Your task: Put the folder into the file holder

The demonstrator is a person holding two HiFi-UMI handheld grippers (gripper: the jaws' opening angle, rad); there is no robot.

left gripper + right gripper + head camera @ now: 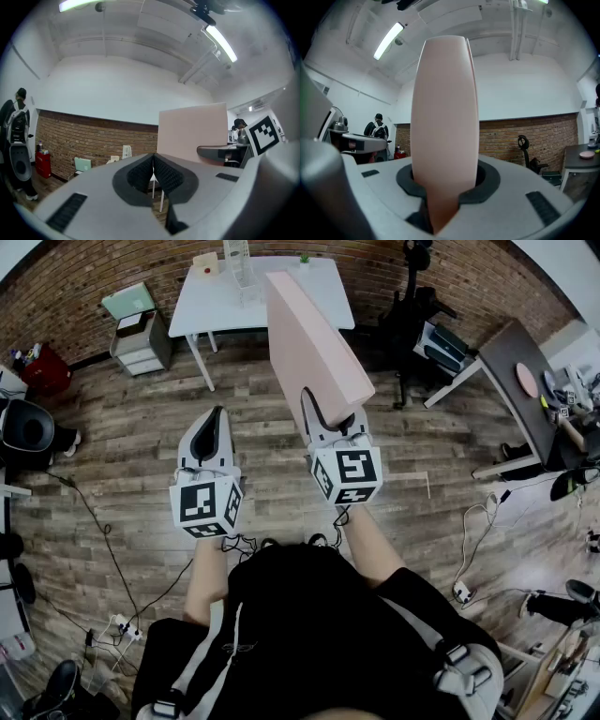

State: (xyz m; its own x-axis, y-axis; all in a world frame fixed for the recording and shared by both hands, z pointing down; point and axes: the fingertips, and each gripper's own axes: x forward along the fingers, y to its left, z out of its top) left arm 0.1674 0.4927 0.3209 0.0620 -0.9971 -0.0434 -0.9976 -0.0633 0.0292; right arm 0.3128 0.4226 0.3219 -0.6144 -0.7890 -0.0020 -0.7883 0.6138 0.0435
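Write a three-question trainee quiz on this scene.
1. True or false: the left gripper is shut, with nothing between its jaws.
2. The white wire file holder stands: A on the white table; B on the floor; C in the left gripper.
3. Fill in: the right gripper is shut on the flat pink ____.
Key: 1 true; 2 A; 3 folder.

Matt pink folder, wood-plank floor — rough brick wall, smooth white table
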